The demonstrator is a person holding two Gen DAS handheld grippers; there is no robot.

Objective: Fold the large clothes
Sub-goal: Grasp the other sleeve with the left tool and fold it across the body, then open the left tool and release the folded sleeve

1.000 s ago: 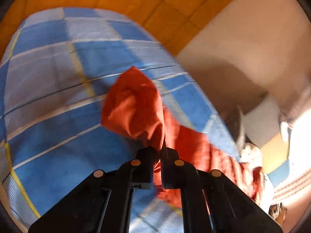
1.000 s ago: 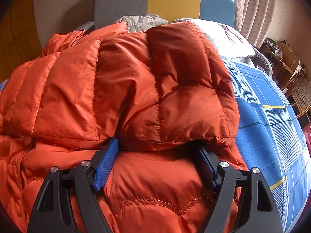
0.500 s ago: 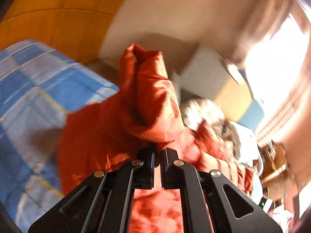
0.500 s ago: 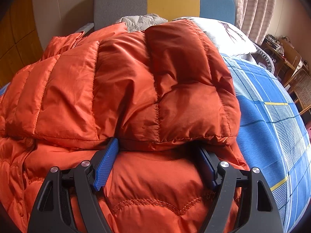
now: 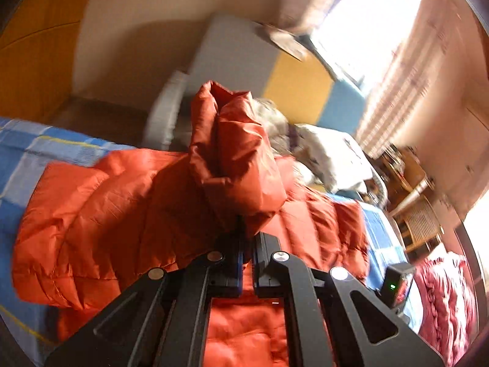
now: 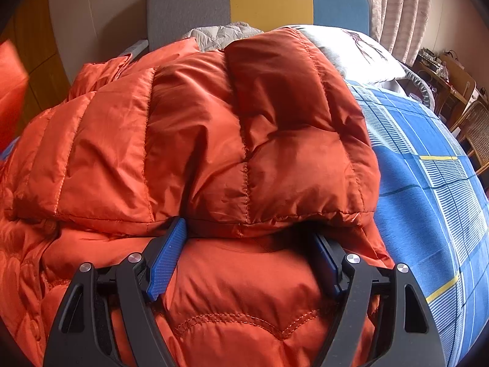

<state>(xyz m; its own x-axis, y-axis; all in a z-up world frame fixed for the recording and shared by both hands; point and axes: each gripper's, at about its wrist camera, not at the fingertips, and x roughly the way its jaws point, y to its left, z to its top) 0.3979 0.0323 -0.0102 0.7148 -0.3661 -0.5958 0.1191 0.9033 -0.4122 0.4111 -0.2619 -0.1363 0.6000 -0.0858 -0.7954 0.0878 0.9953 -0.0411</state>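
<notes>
Left wrist view
Left gripper [image 5: 247, 238]: clenching a bunched fold of the orange puffer jacket [image 5: 232, 153], which is standing up just ahead of the fingertips.
Jacket body: lying spread beneath and to both sides of the gripper on the blue plaid bedspread [image 5: 33, 143].
Room: a grey, yellow and blue headboard [image 5: 275, 76] is rising beyond the jacket; a white pillow [image 5: 333, 156] is lying ahead to the right; a bright curtained window [image 5: 366, 30] is glaring at upper right.

Right wrist view
Right gripper [image 6: 247, 260]: resting with jaws spread wide, its blue pads [image 6: 166, 263] tucking under the folded jacket edge, gripping nothing.
Jacket [image 6: 214, 128]: piling up directly ahead.
Bedspread [image 6: 428, 183]: stretching away to the right.
Wicker chair [image 6: 476, 128]: standing far right.
</notes>
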